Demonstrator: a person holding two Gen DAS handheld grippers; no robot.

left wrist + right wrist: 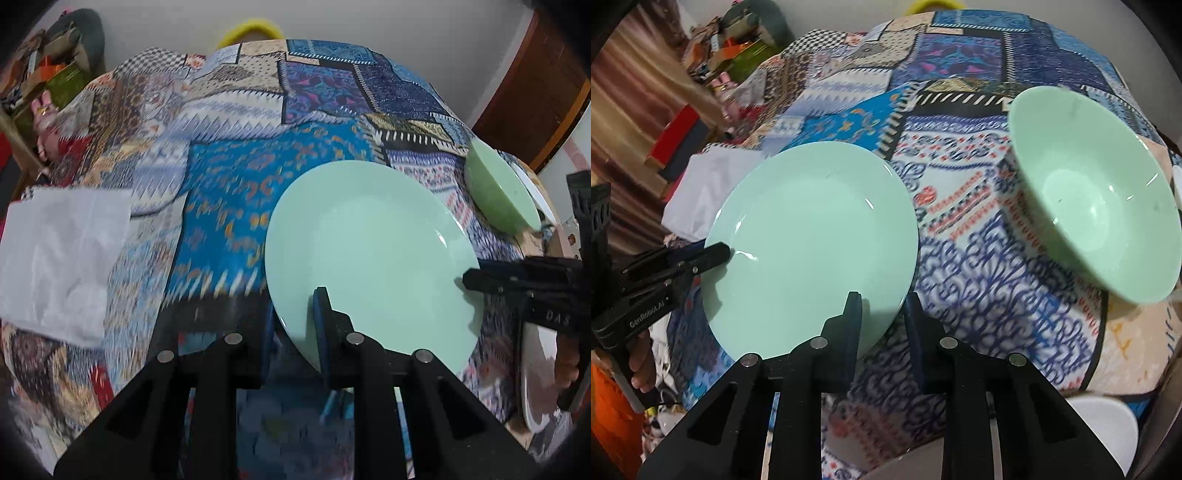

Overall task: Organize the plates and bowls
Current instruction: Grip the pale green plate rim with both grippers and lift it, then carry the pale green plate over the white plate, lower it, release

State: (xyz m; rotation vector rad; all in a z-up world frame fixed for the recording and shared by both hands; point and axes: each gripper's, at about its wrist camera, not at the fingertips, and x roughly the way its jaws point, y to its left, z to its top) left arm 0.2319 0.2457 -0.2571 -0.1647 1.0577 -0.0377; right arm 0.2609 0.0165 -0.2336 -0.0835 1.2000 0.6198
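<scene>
Nearest the left wrist camera, the left hand-held gripper (295, 325) was clamped on the near rim of the round mint-green plate (369, 254), one pad above the rim and one below, so the plate looked carried rather than lying flat on the patchwork-patterned cloth (229, 206) of the table. The right hand-held gripper (882, 325) stood with its fingers parted and nothing between them; its left finger overlapped the plate's edge in the right wrist view, though whether it touched I could not tell. Farther right sat the pale green bowl (1097, 199), apart from the plate, with a white dish (1104, 424) at the near right edge. By my judgement the sorting was at an early stage: plate and bowl were not yet stacked or grouped. Open cloth lay beyond and left of the plate up to a sheet of white paper (62, 258); clutter lined the far left edge.
</scene>
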